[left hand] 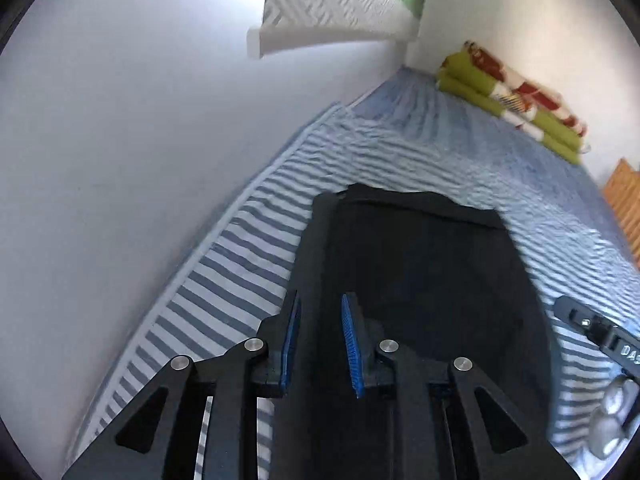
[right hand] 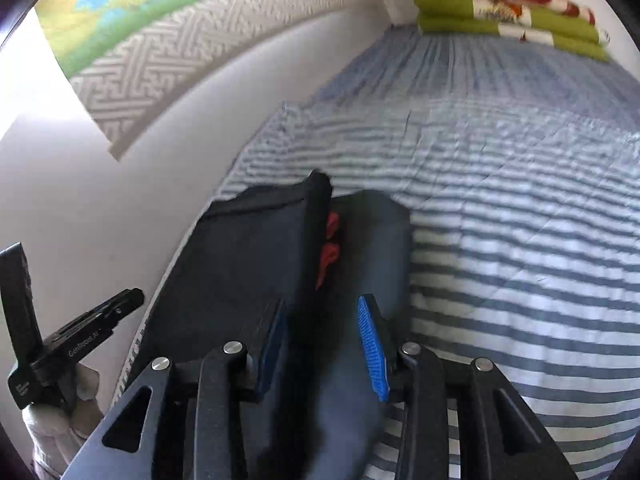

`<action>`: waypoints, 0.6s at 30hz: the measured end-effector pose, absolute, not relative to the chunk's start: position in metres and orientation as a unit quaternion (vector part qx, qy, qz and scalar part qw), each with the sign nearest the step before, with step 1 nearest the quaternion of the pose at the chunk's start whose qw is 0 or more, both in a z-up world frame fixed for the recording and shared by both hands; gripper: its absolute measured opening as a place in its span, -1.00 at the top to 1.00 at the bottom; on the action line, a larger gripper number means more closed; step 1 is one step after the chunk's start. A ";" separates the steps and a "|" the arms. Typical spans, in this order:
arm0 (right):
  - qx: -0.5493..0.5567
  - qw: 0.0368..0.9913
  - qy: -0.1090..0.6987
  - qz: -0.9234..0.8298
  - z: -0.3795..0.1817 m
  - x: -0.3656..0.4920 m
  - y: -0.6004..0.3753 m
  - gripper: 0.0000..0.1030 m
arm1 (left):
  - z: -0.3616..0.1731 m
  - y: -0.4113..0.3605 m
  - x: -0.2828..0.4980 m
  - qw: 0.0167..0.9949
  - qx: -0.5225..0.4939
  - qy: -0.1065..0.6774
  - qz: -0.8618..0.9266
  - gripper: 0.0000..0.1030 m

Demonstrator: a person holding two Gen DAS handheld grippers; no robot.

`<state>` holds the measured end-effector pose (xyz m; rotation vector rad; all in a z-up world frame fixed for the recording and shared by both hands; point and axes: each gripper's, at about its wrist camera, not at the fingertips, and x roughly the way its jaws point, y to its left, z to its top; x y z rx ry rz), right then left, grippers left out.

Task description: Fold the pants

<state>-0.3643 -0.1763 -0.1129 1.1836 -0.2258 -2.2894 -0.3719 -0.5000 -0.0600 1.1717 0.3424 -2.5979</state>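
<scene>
Dark navy pants (left hand: 420, 260) lie folded on the striped bed cover (left hand: 248, 264), close to the wall-side edge. My left gripper (left hand: 322, 298) hovers low over their near left part. Its blue pads (left hand: 352, 344) stand apart with dark cloth lying in the gap, not pinched. In the right wrist view the pants (right hand: 248, 248) show a fold ridge and a red mark (right hand: 330, 248). My right gripper (right hand: 322, 302) is over their near right part, jaws apart, with a loose fold of cloth running between the pads (right hand: 372, 344). Each gripper appears at the edge of the other's view.
A pale wall (left hand: 120, 160) runs along the bed's left side. A folded green, red and white blanket (left hand: 516, 96) lies at the far end. Wooden slats (left hand: 624, 200) stand at the right. The striped bed cover (right hand: 520, 260) spreads out to the right of the pants.
</scene>
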 end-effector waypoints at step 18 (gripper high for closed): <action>0.508 0.294 0.061 -0.807 -0.148 -0.191 -0.086 0.36 | -0.103 -0.400 -0.222 0.093 0.483 0.110 -0.864 0.53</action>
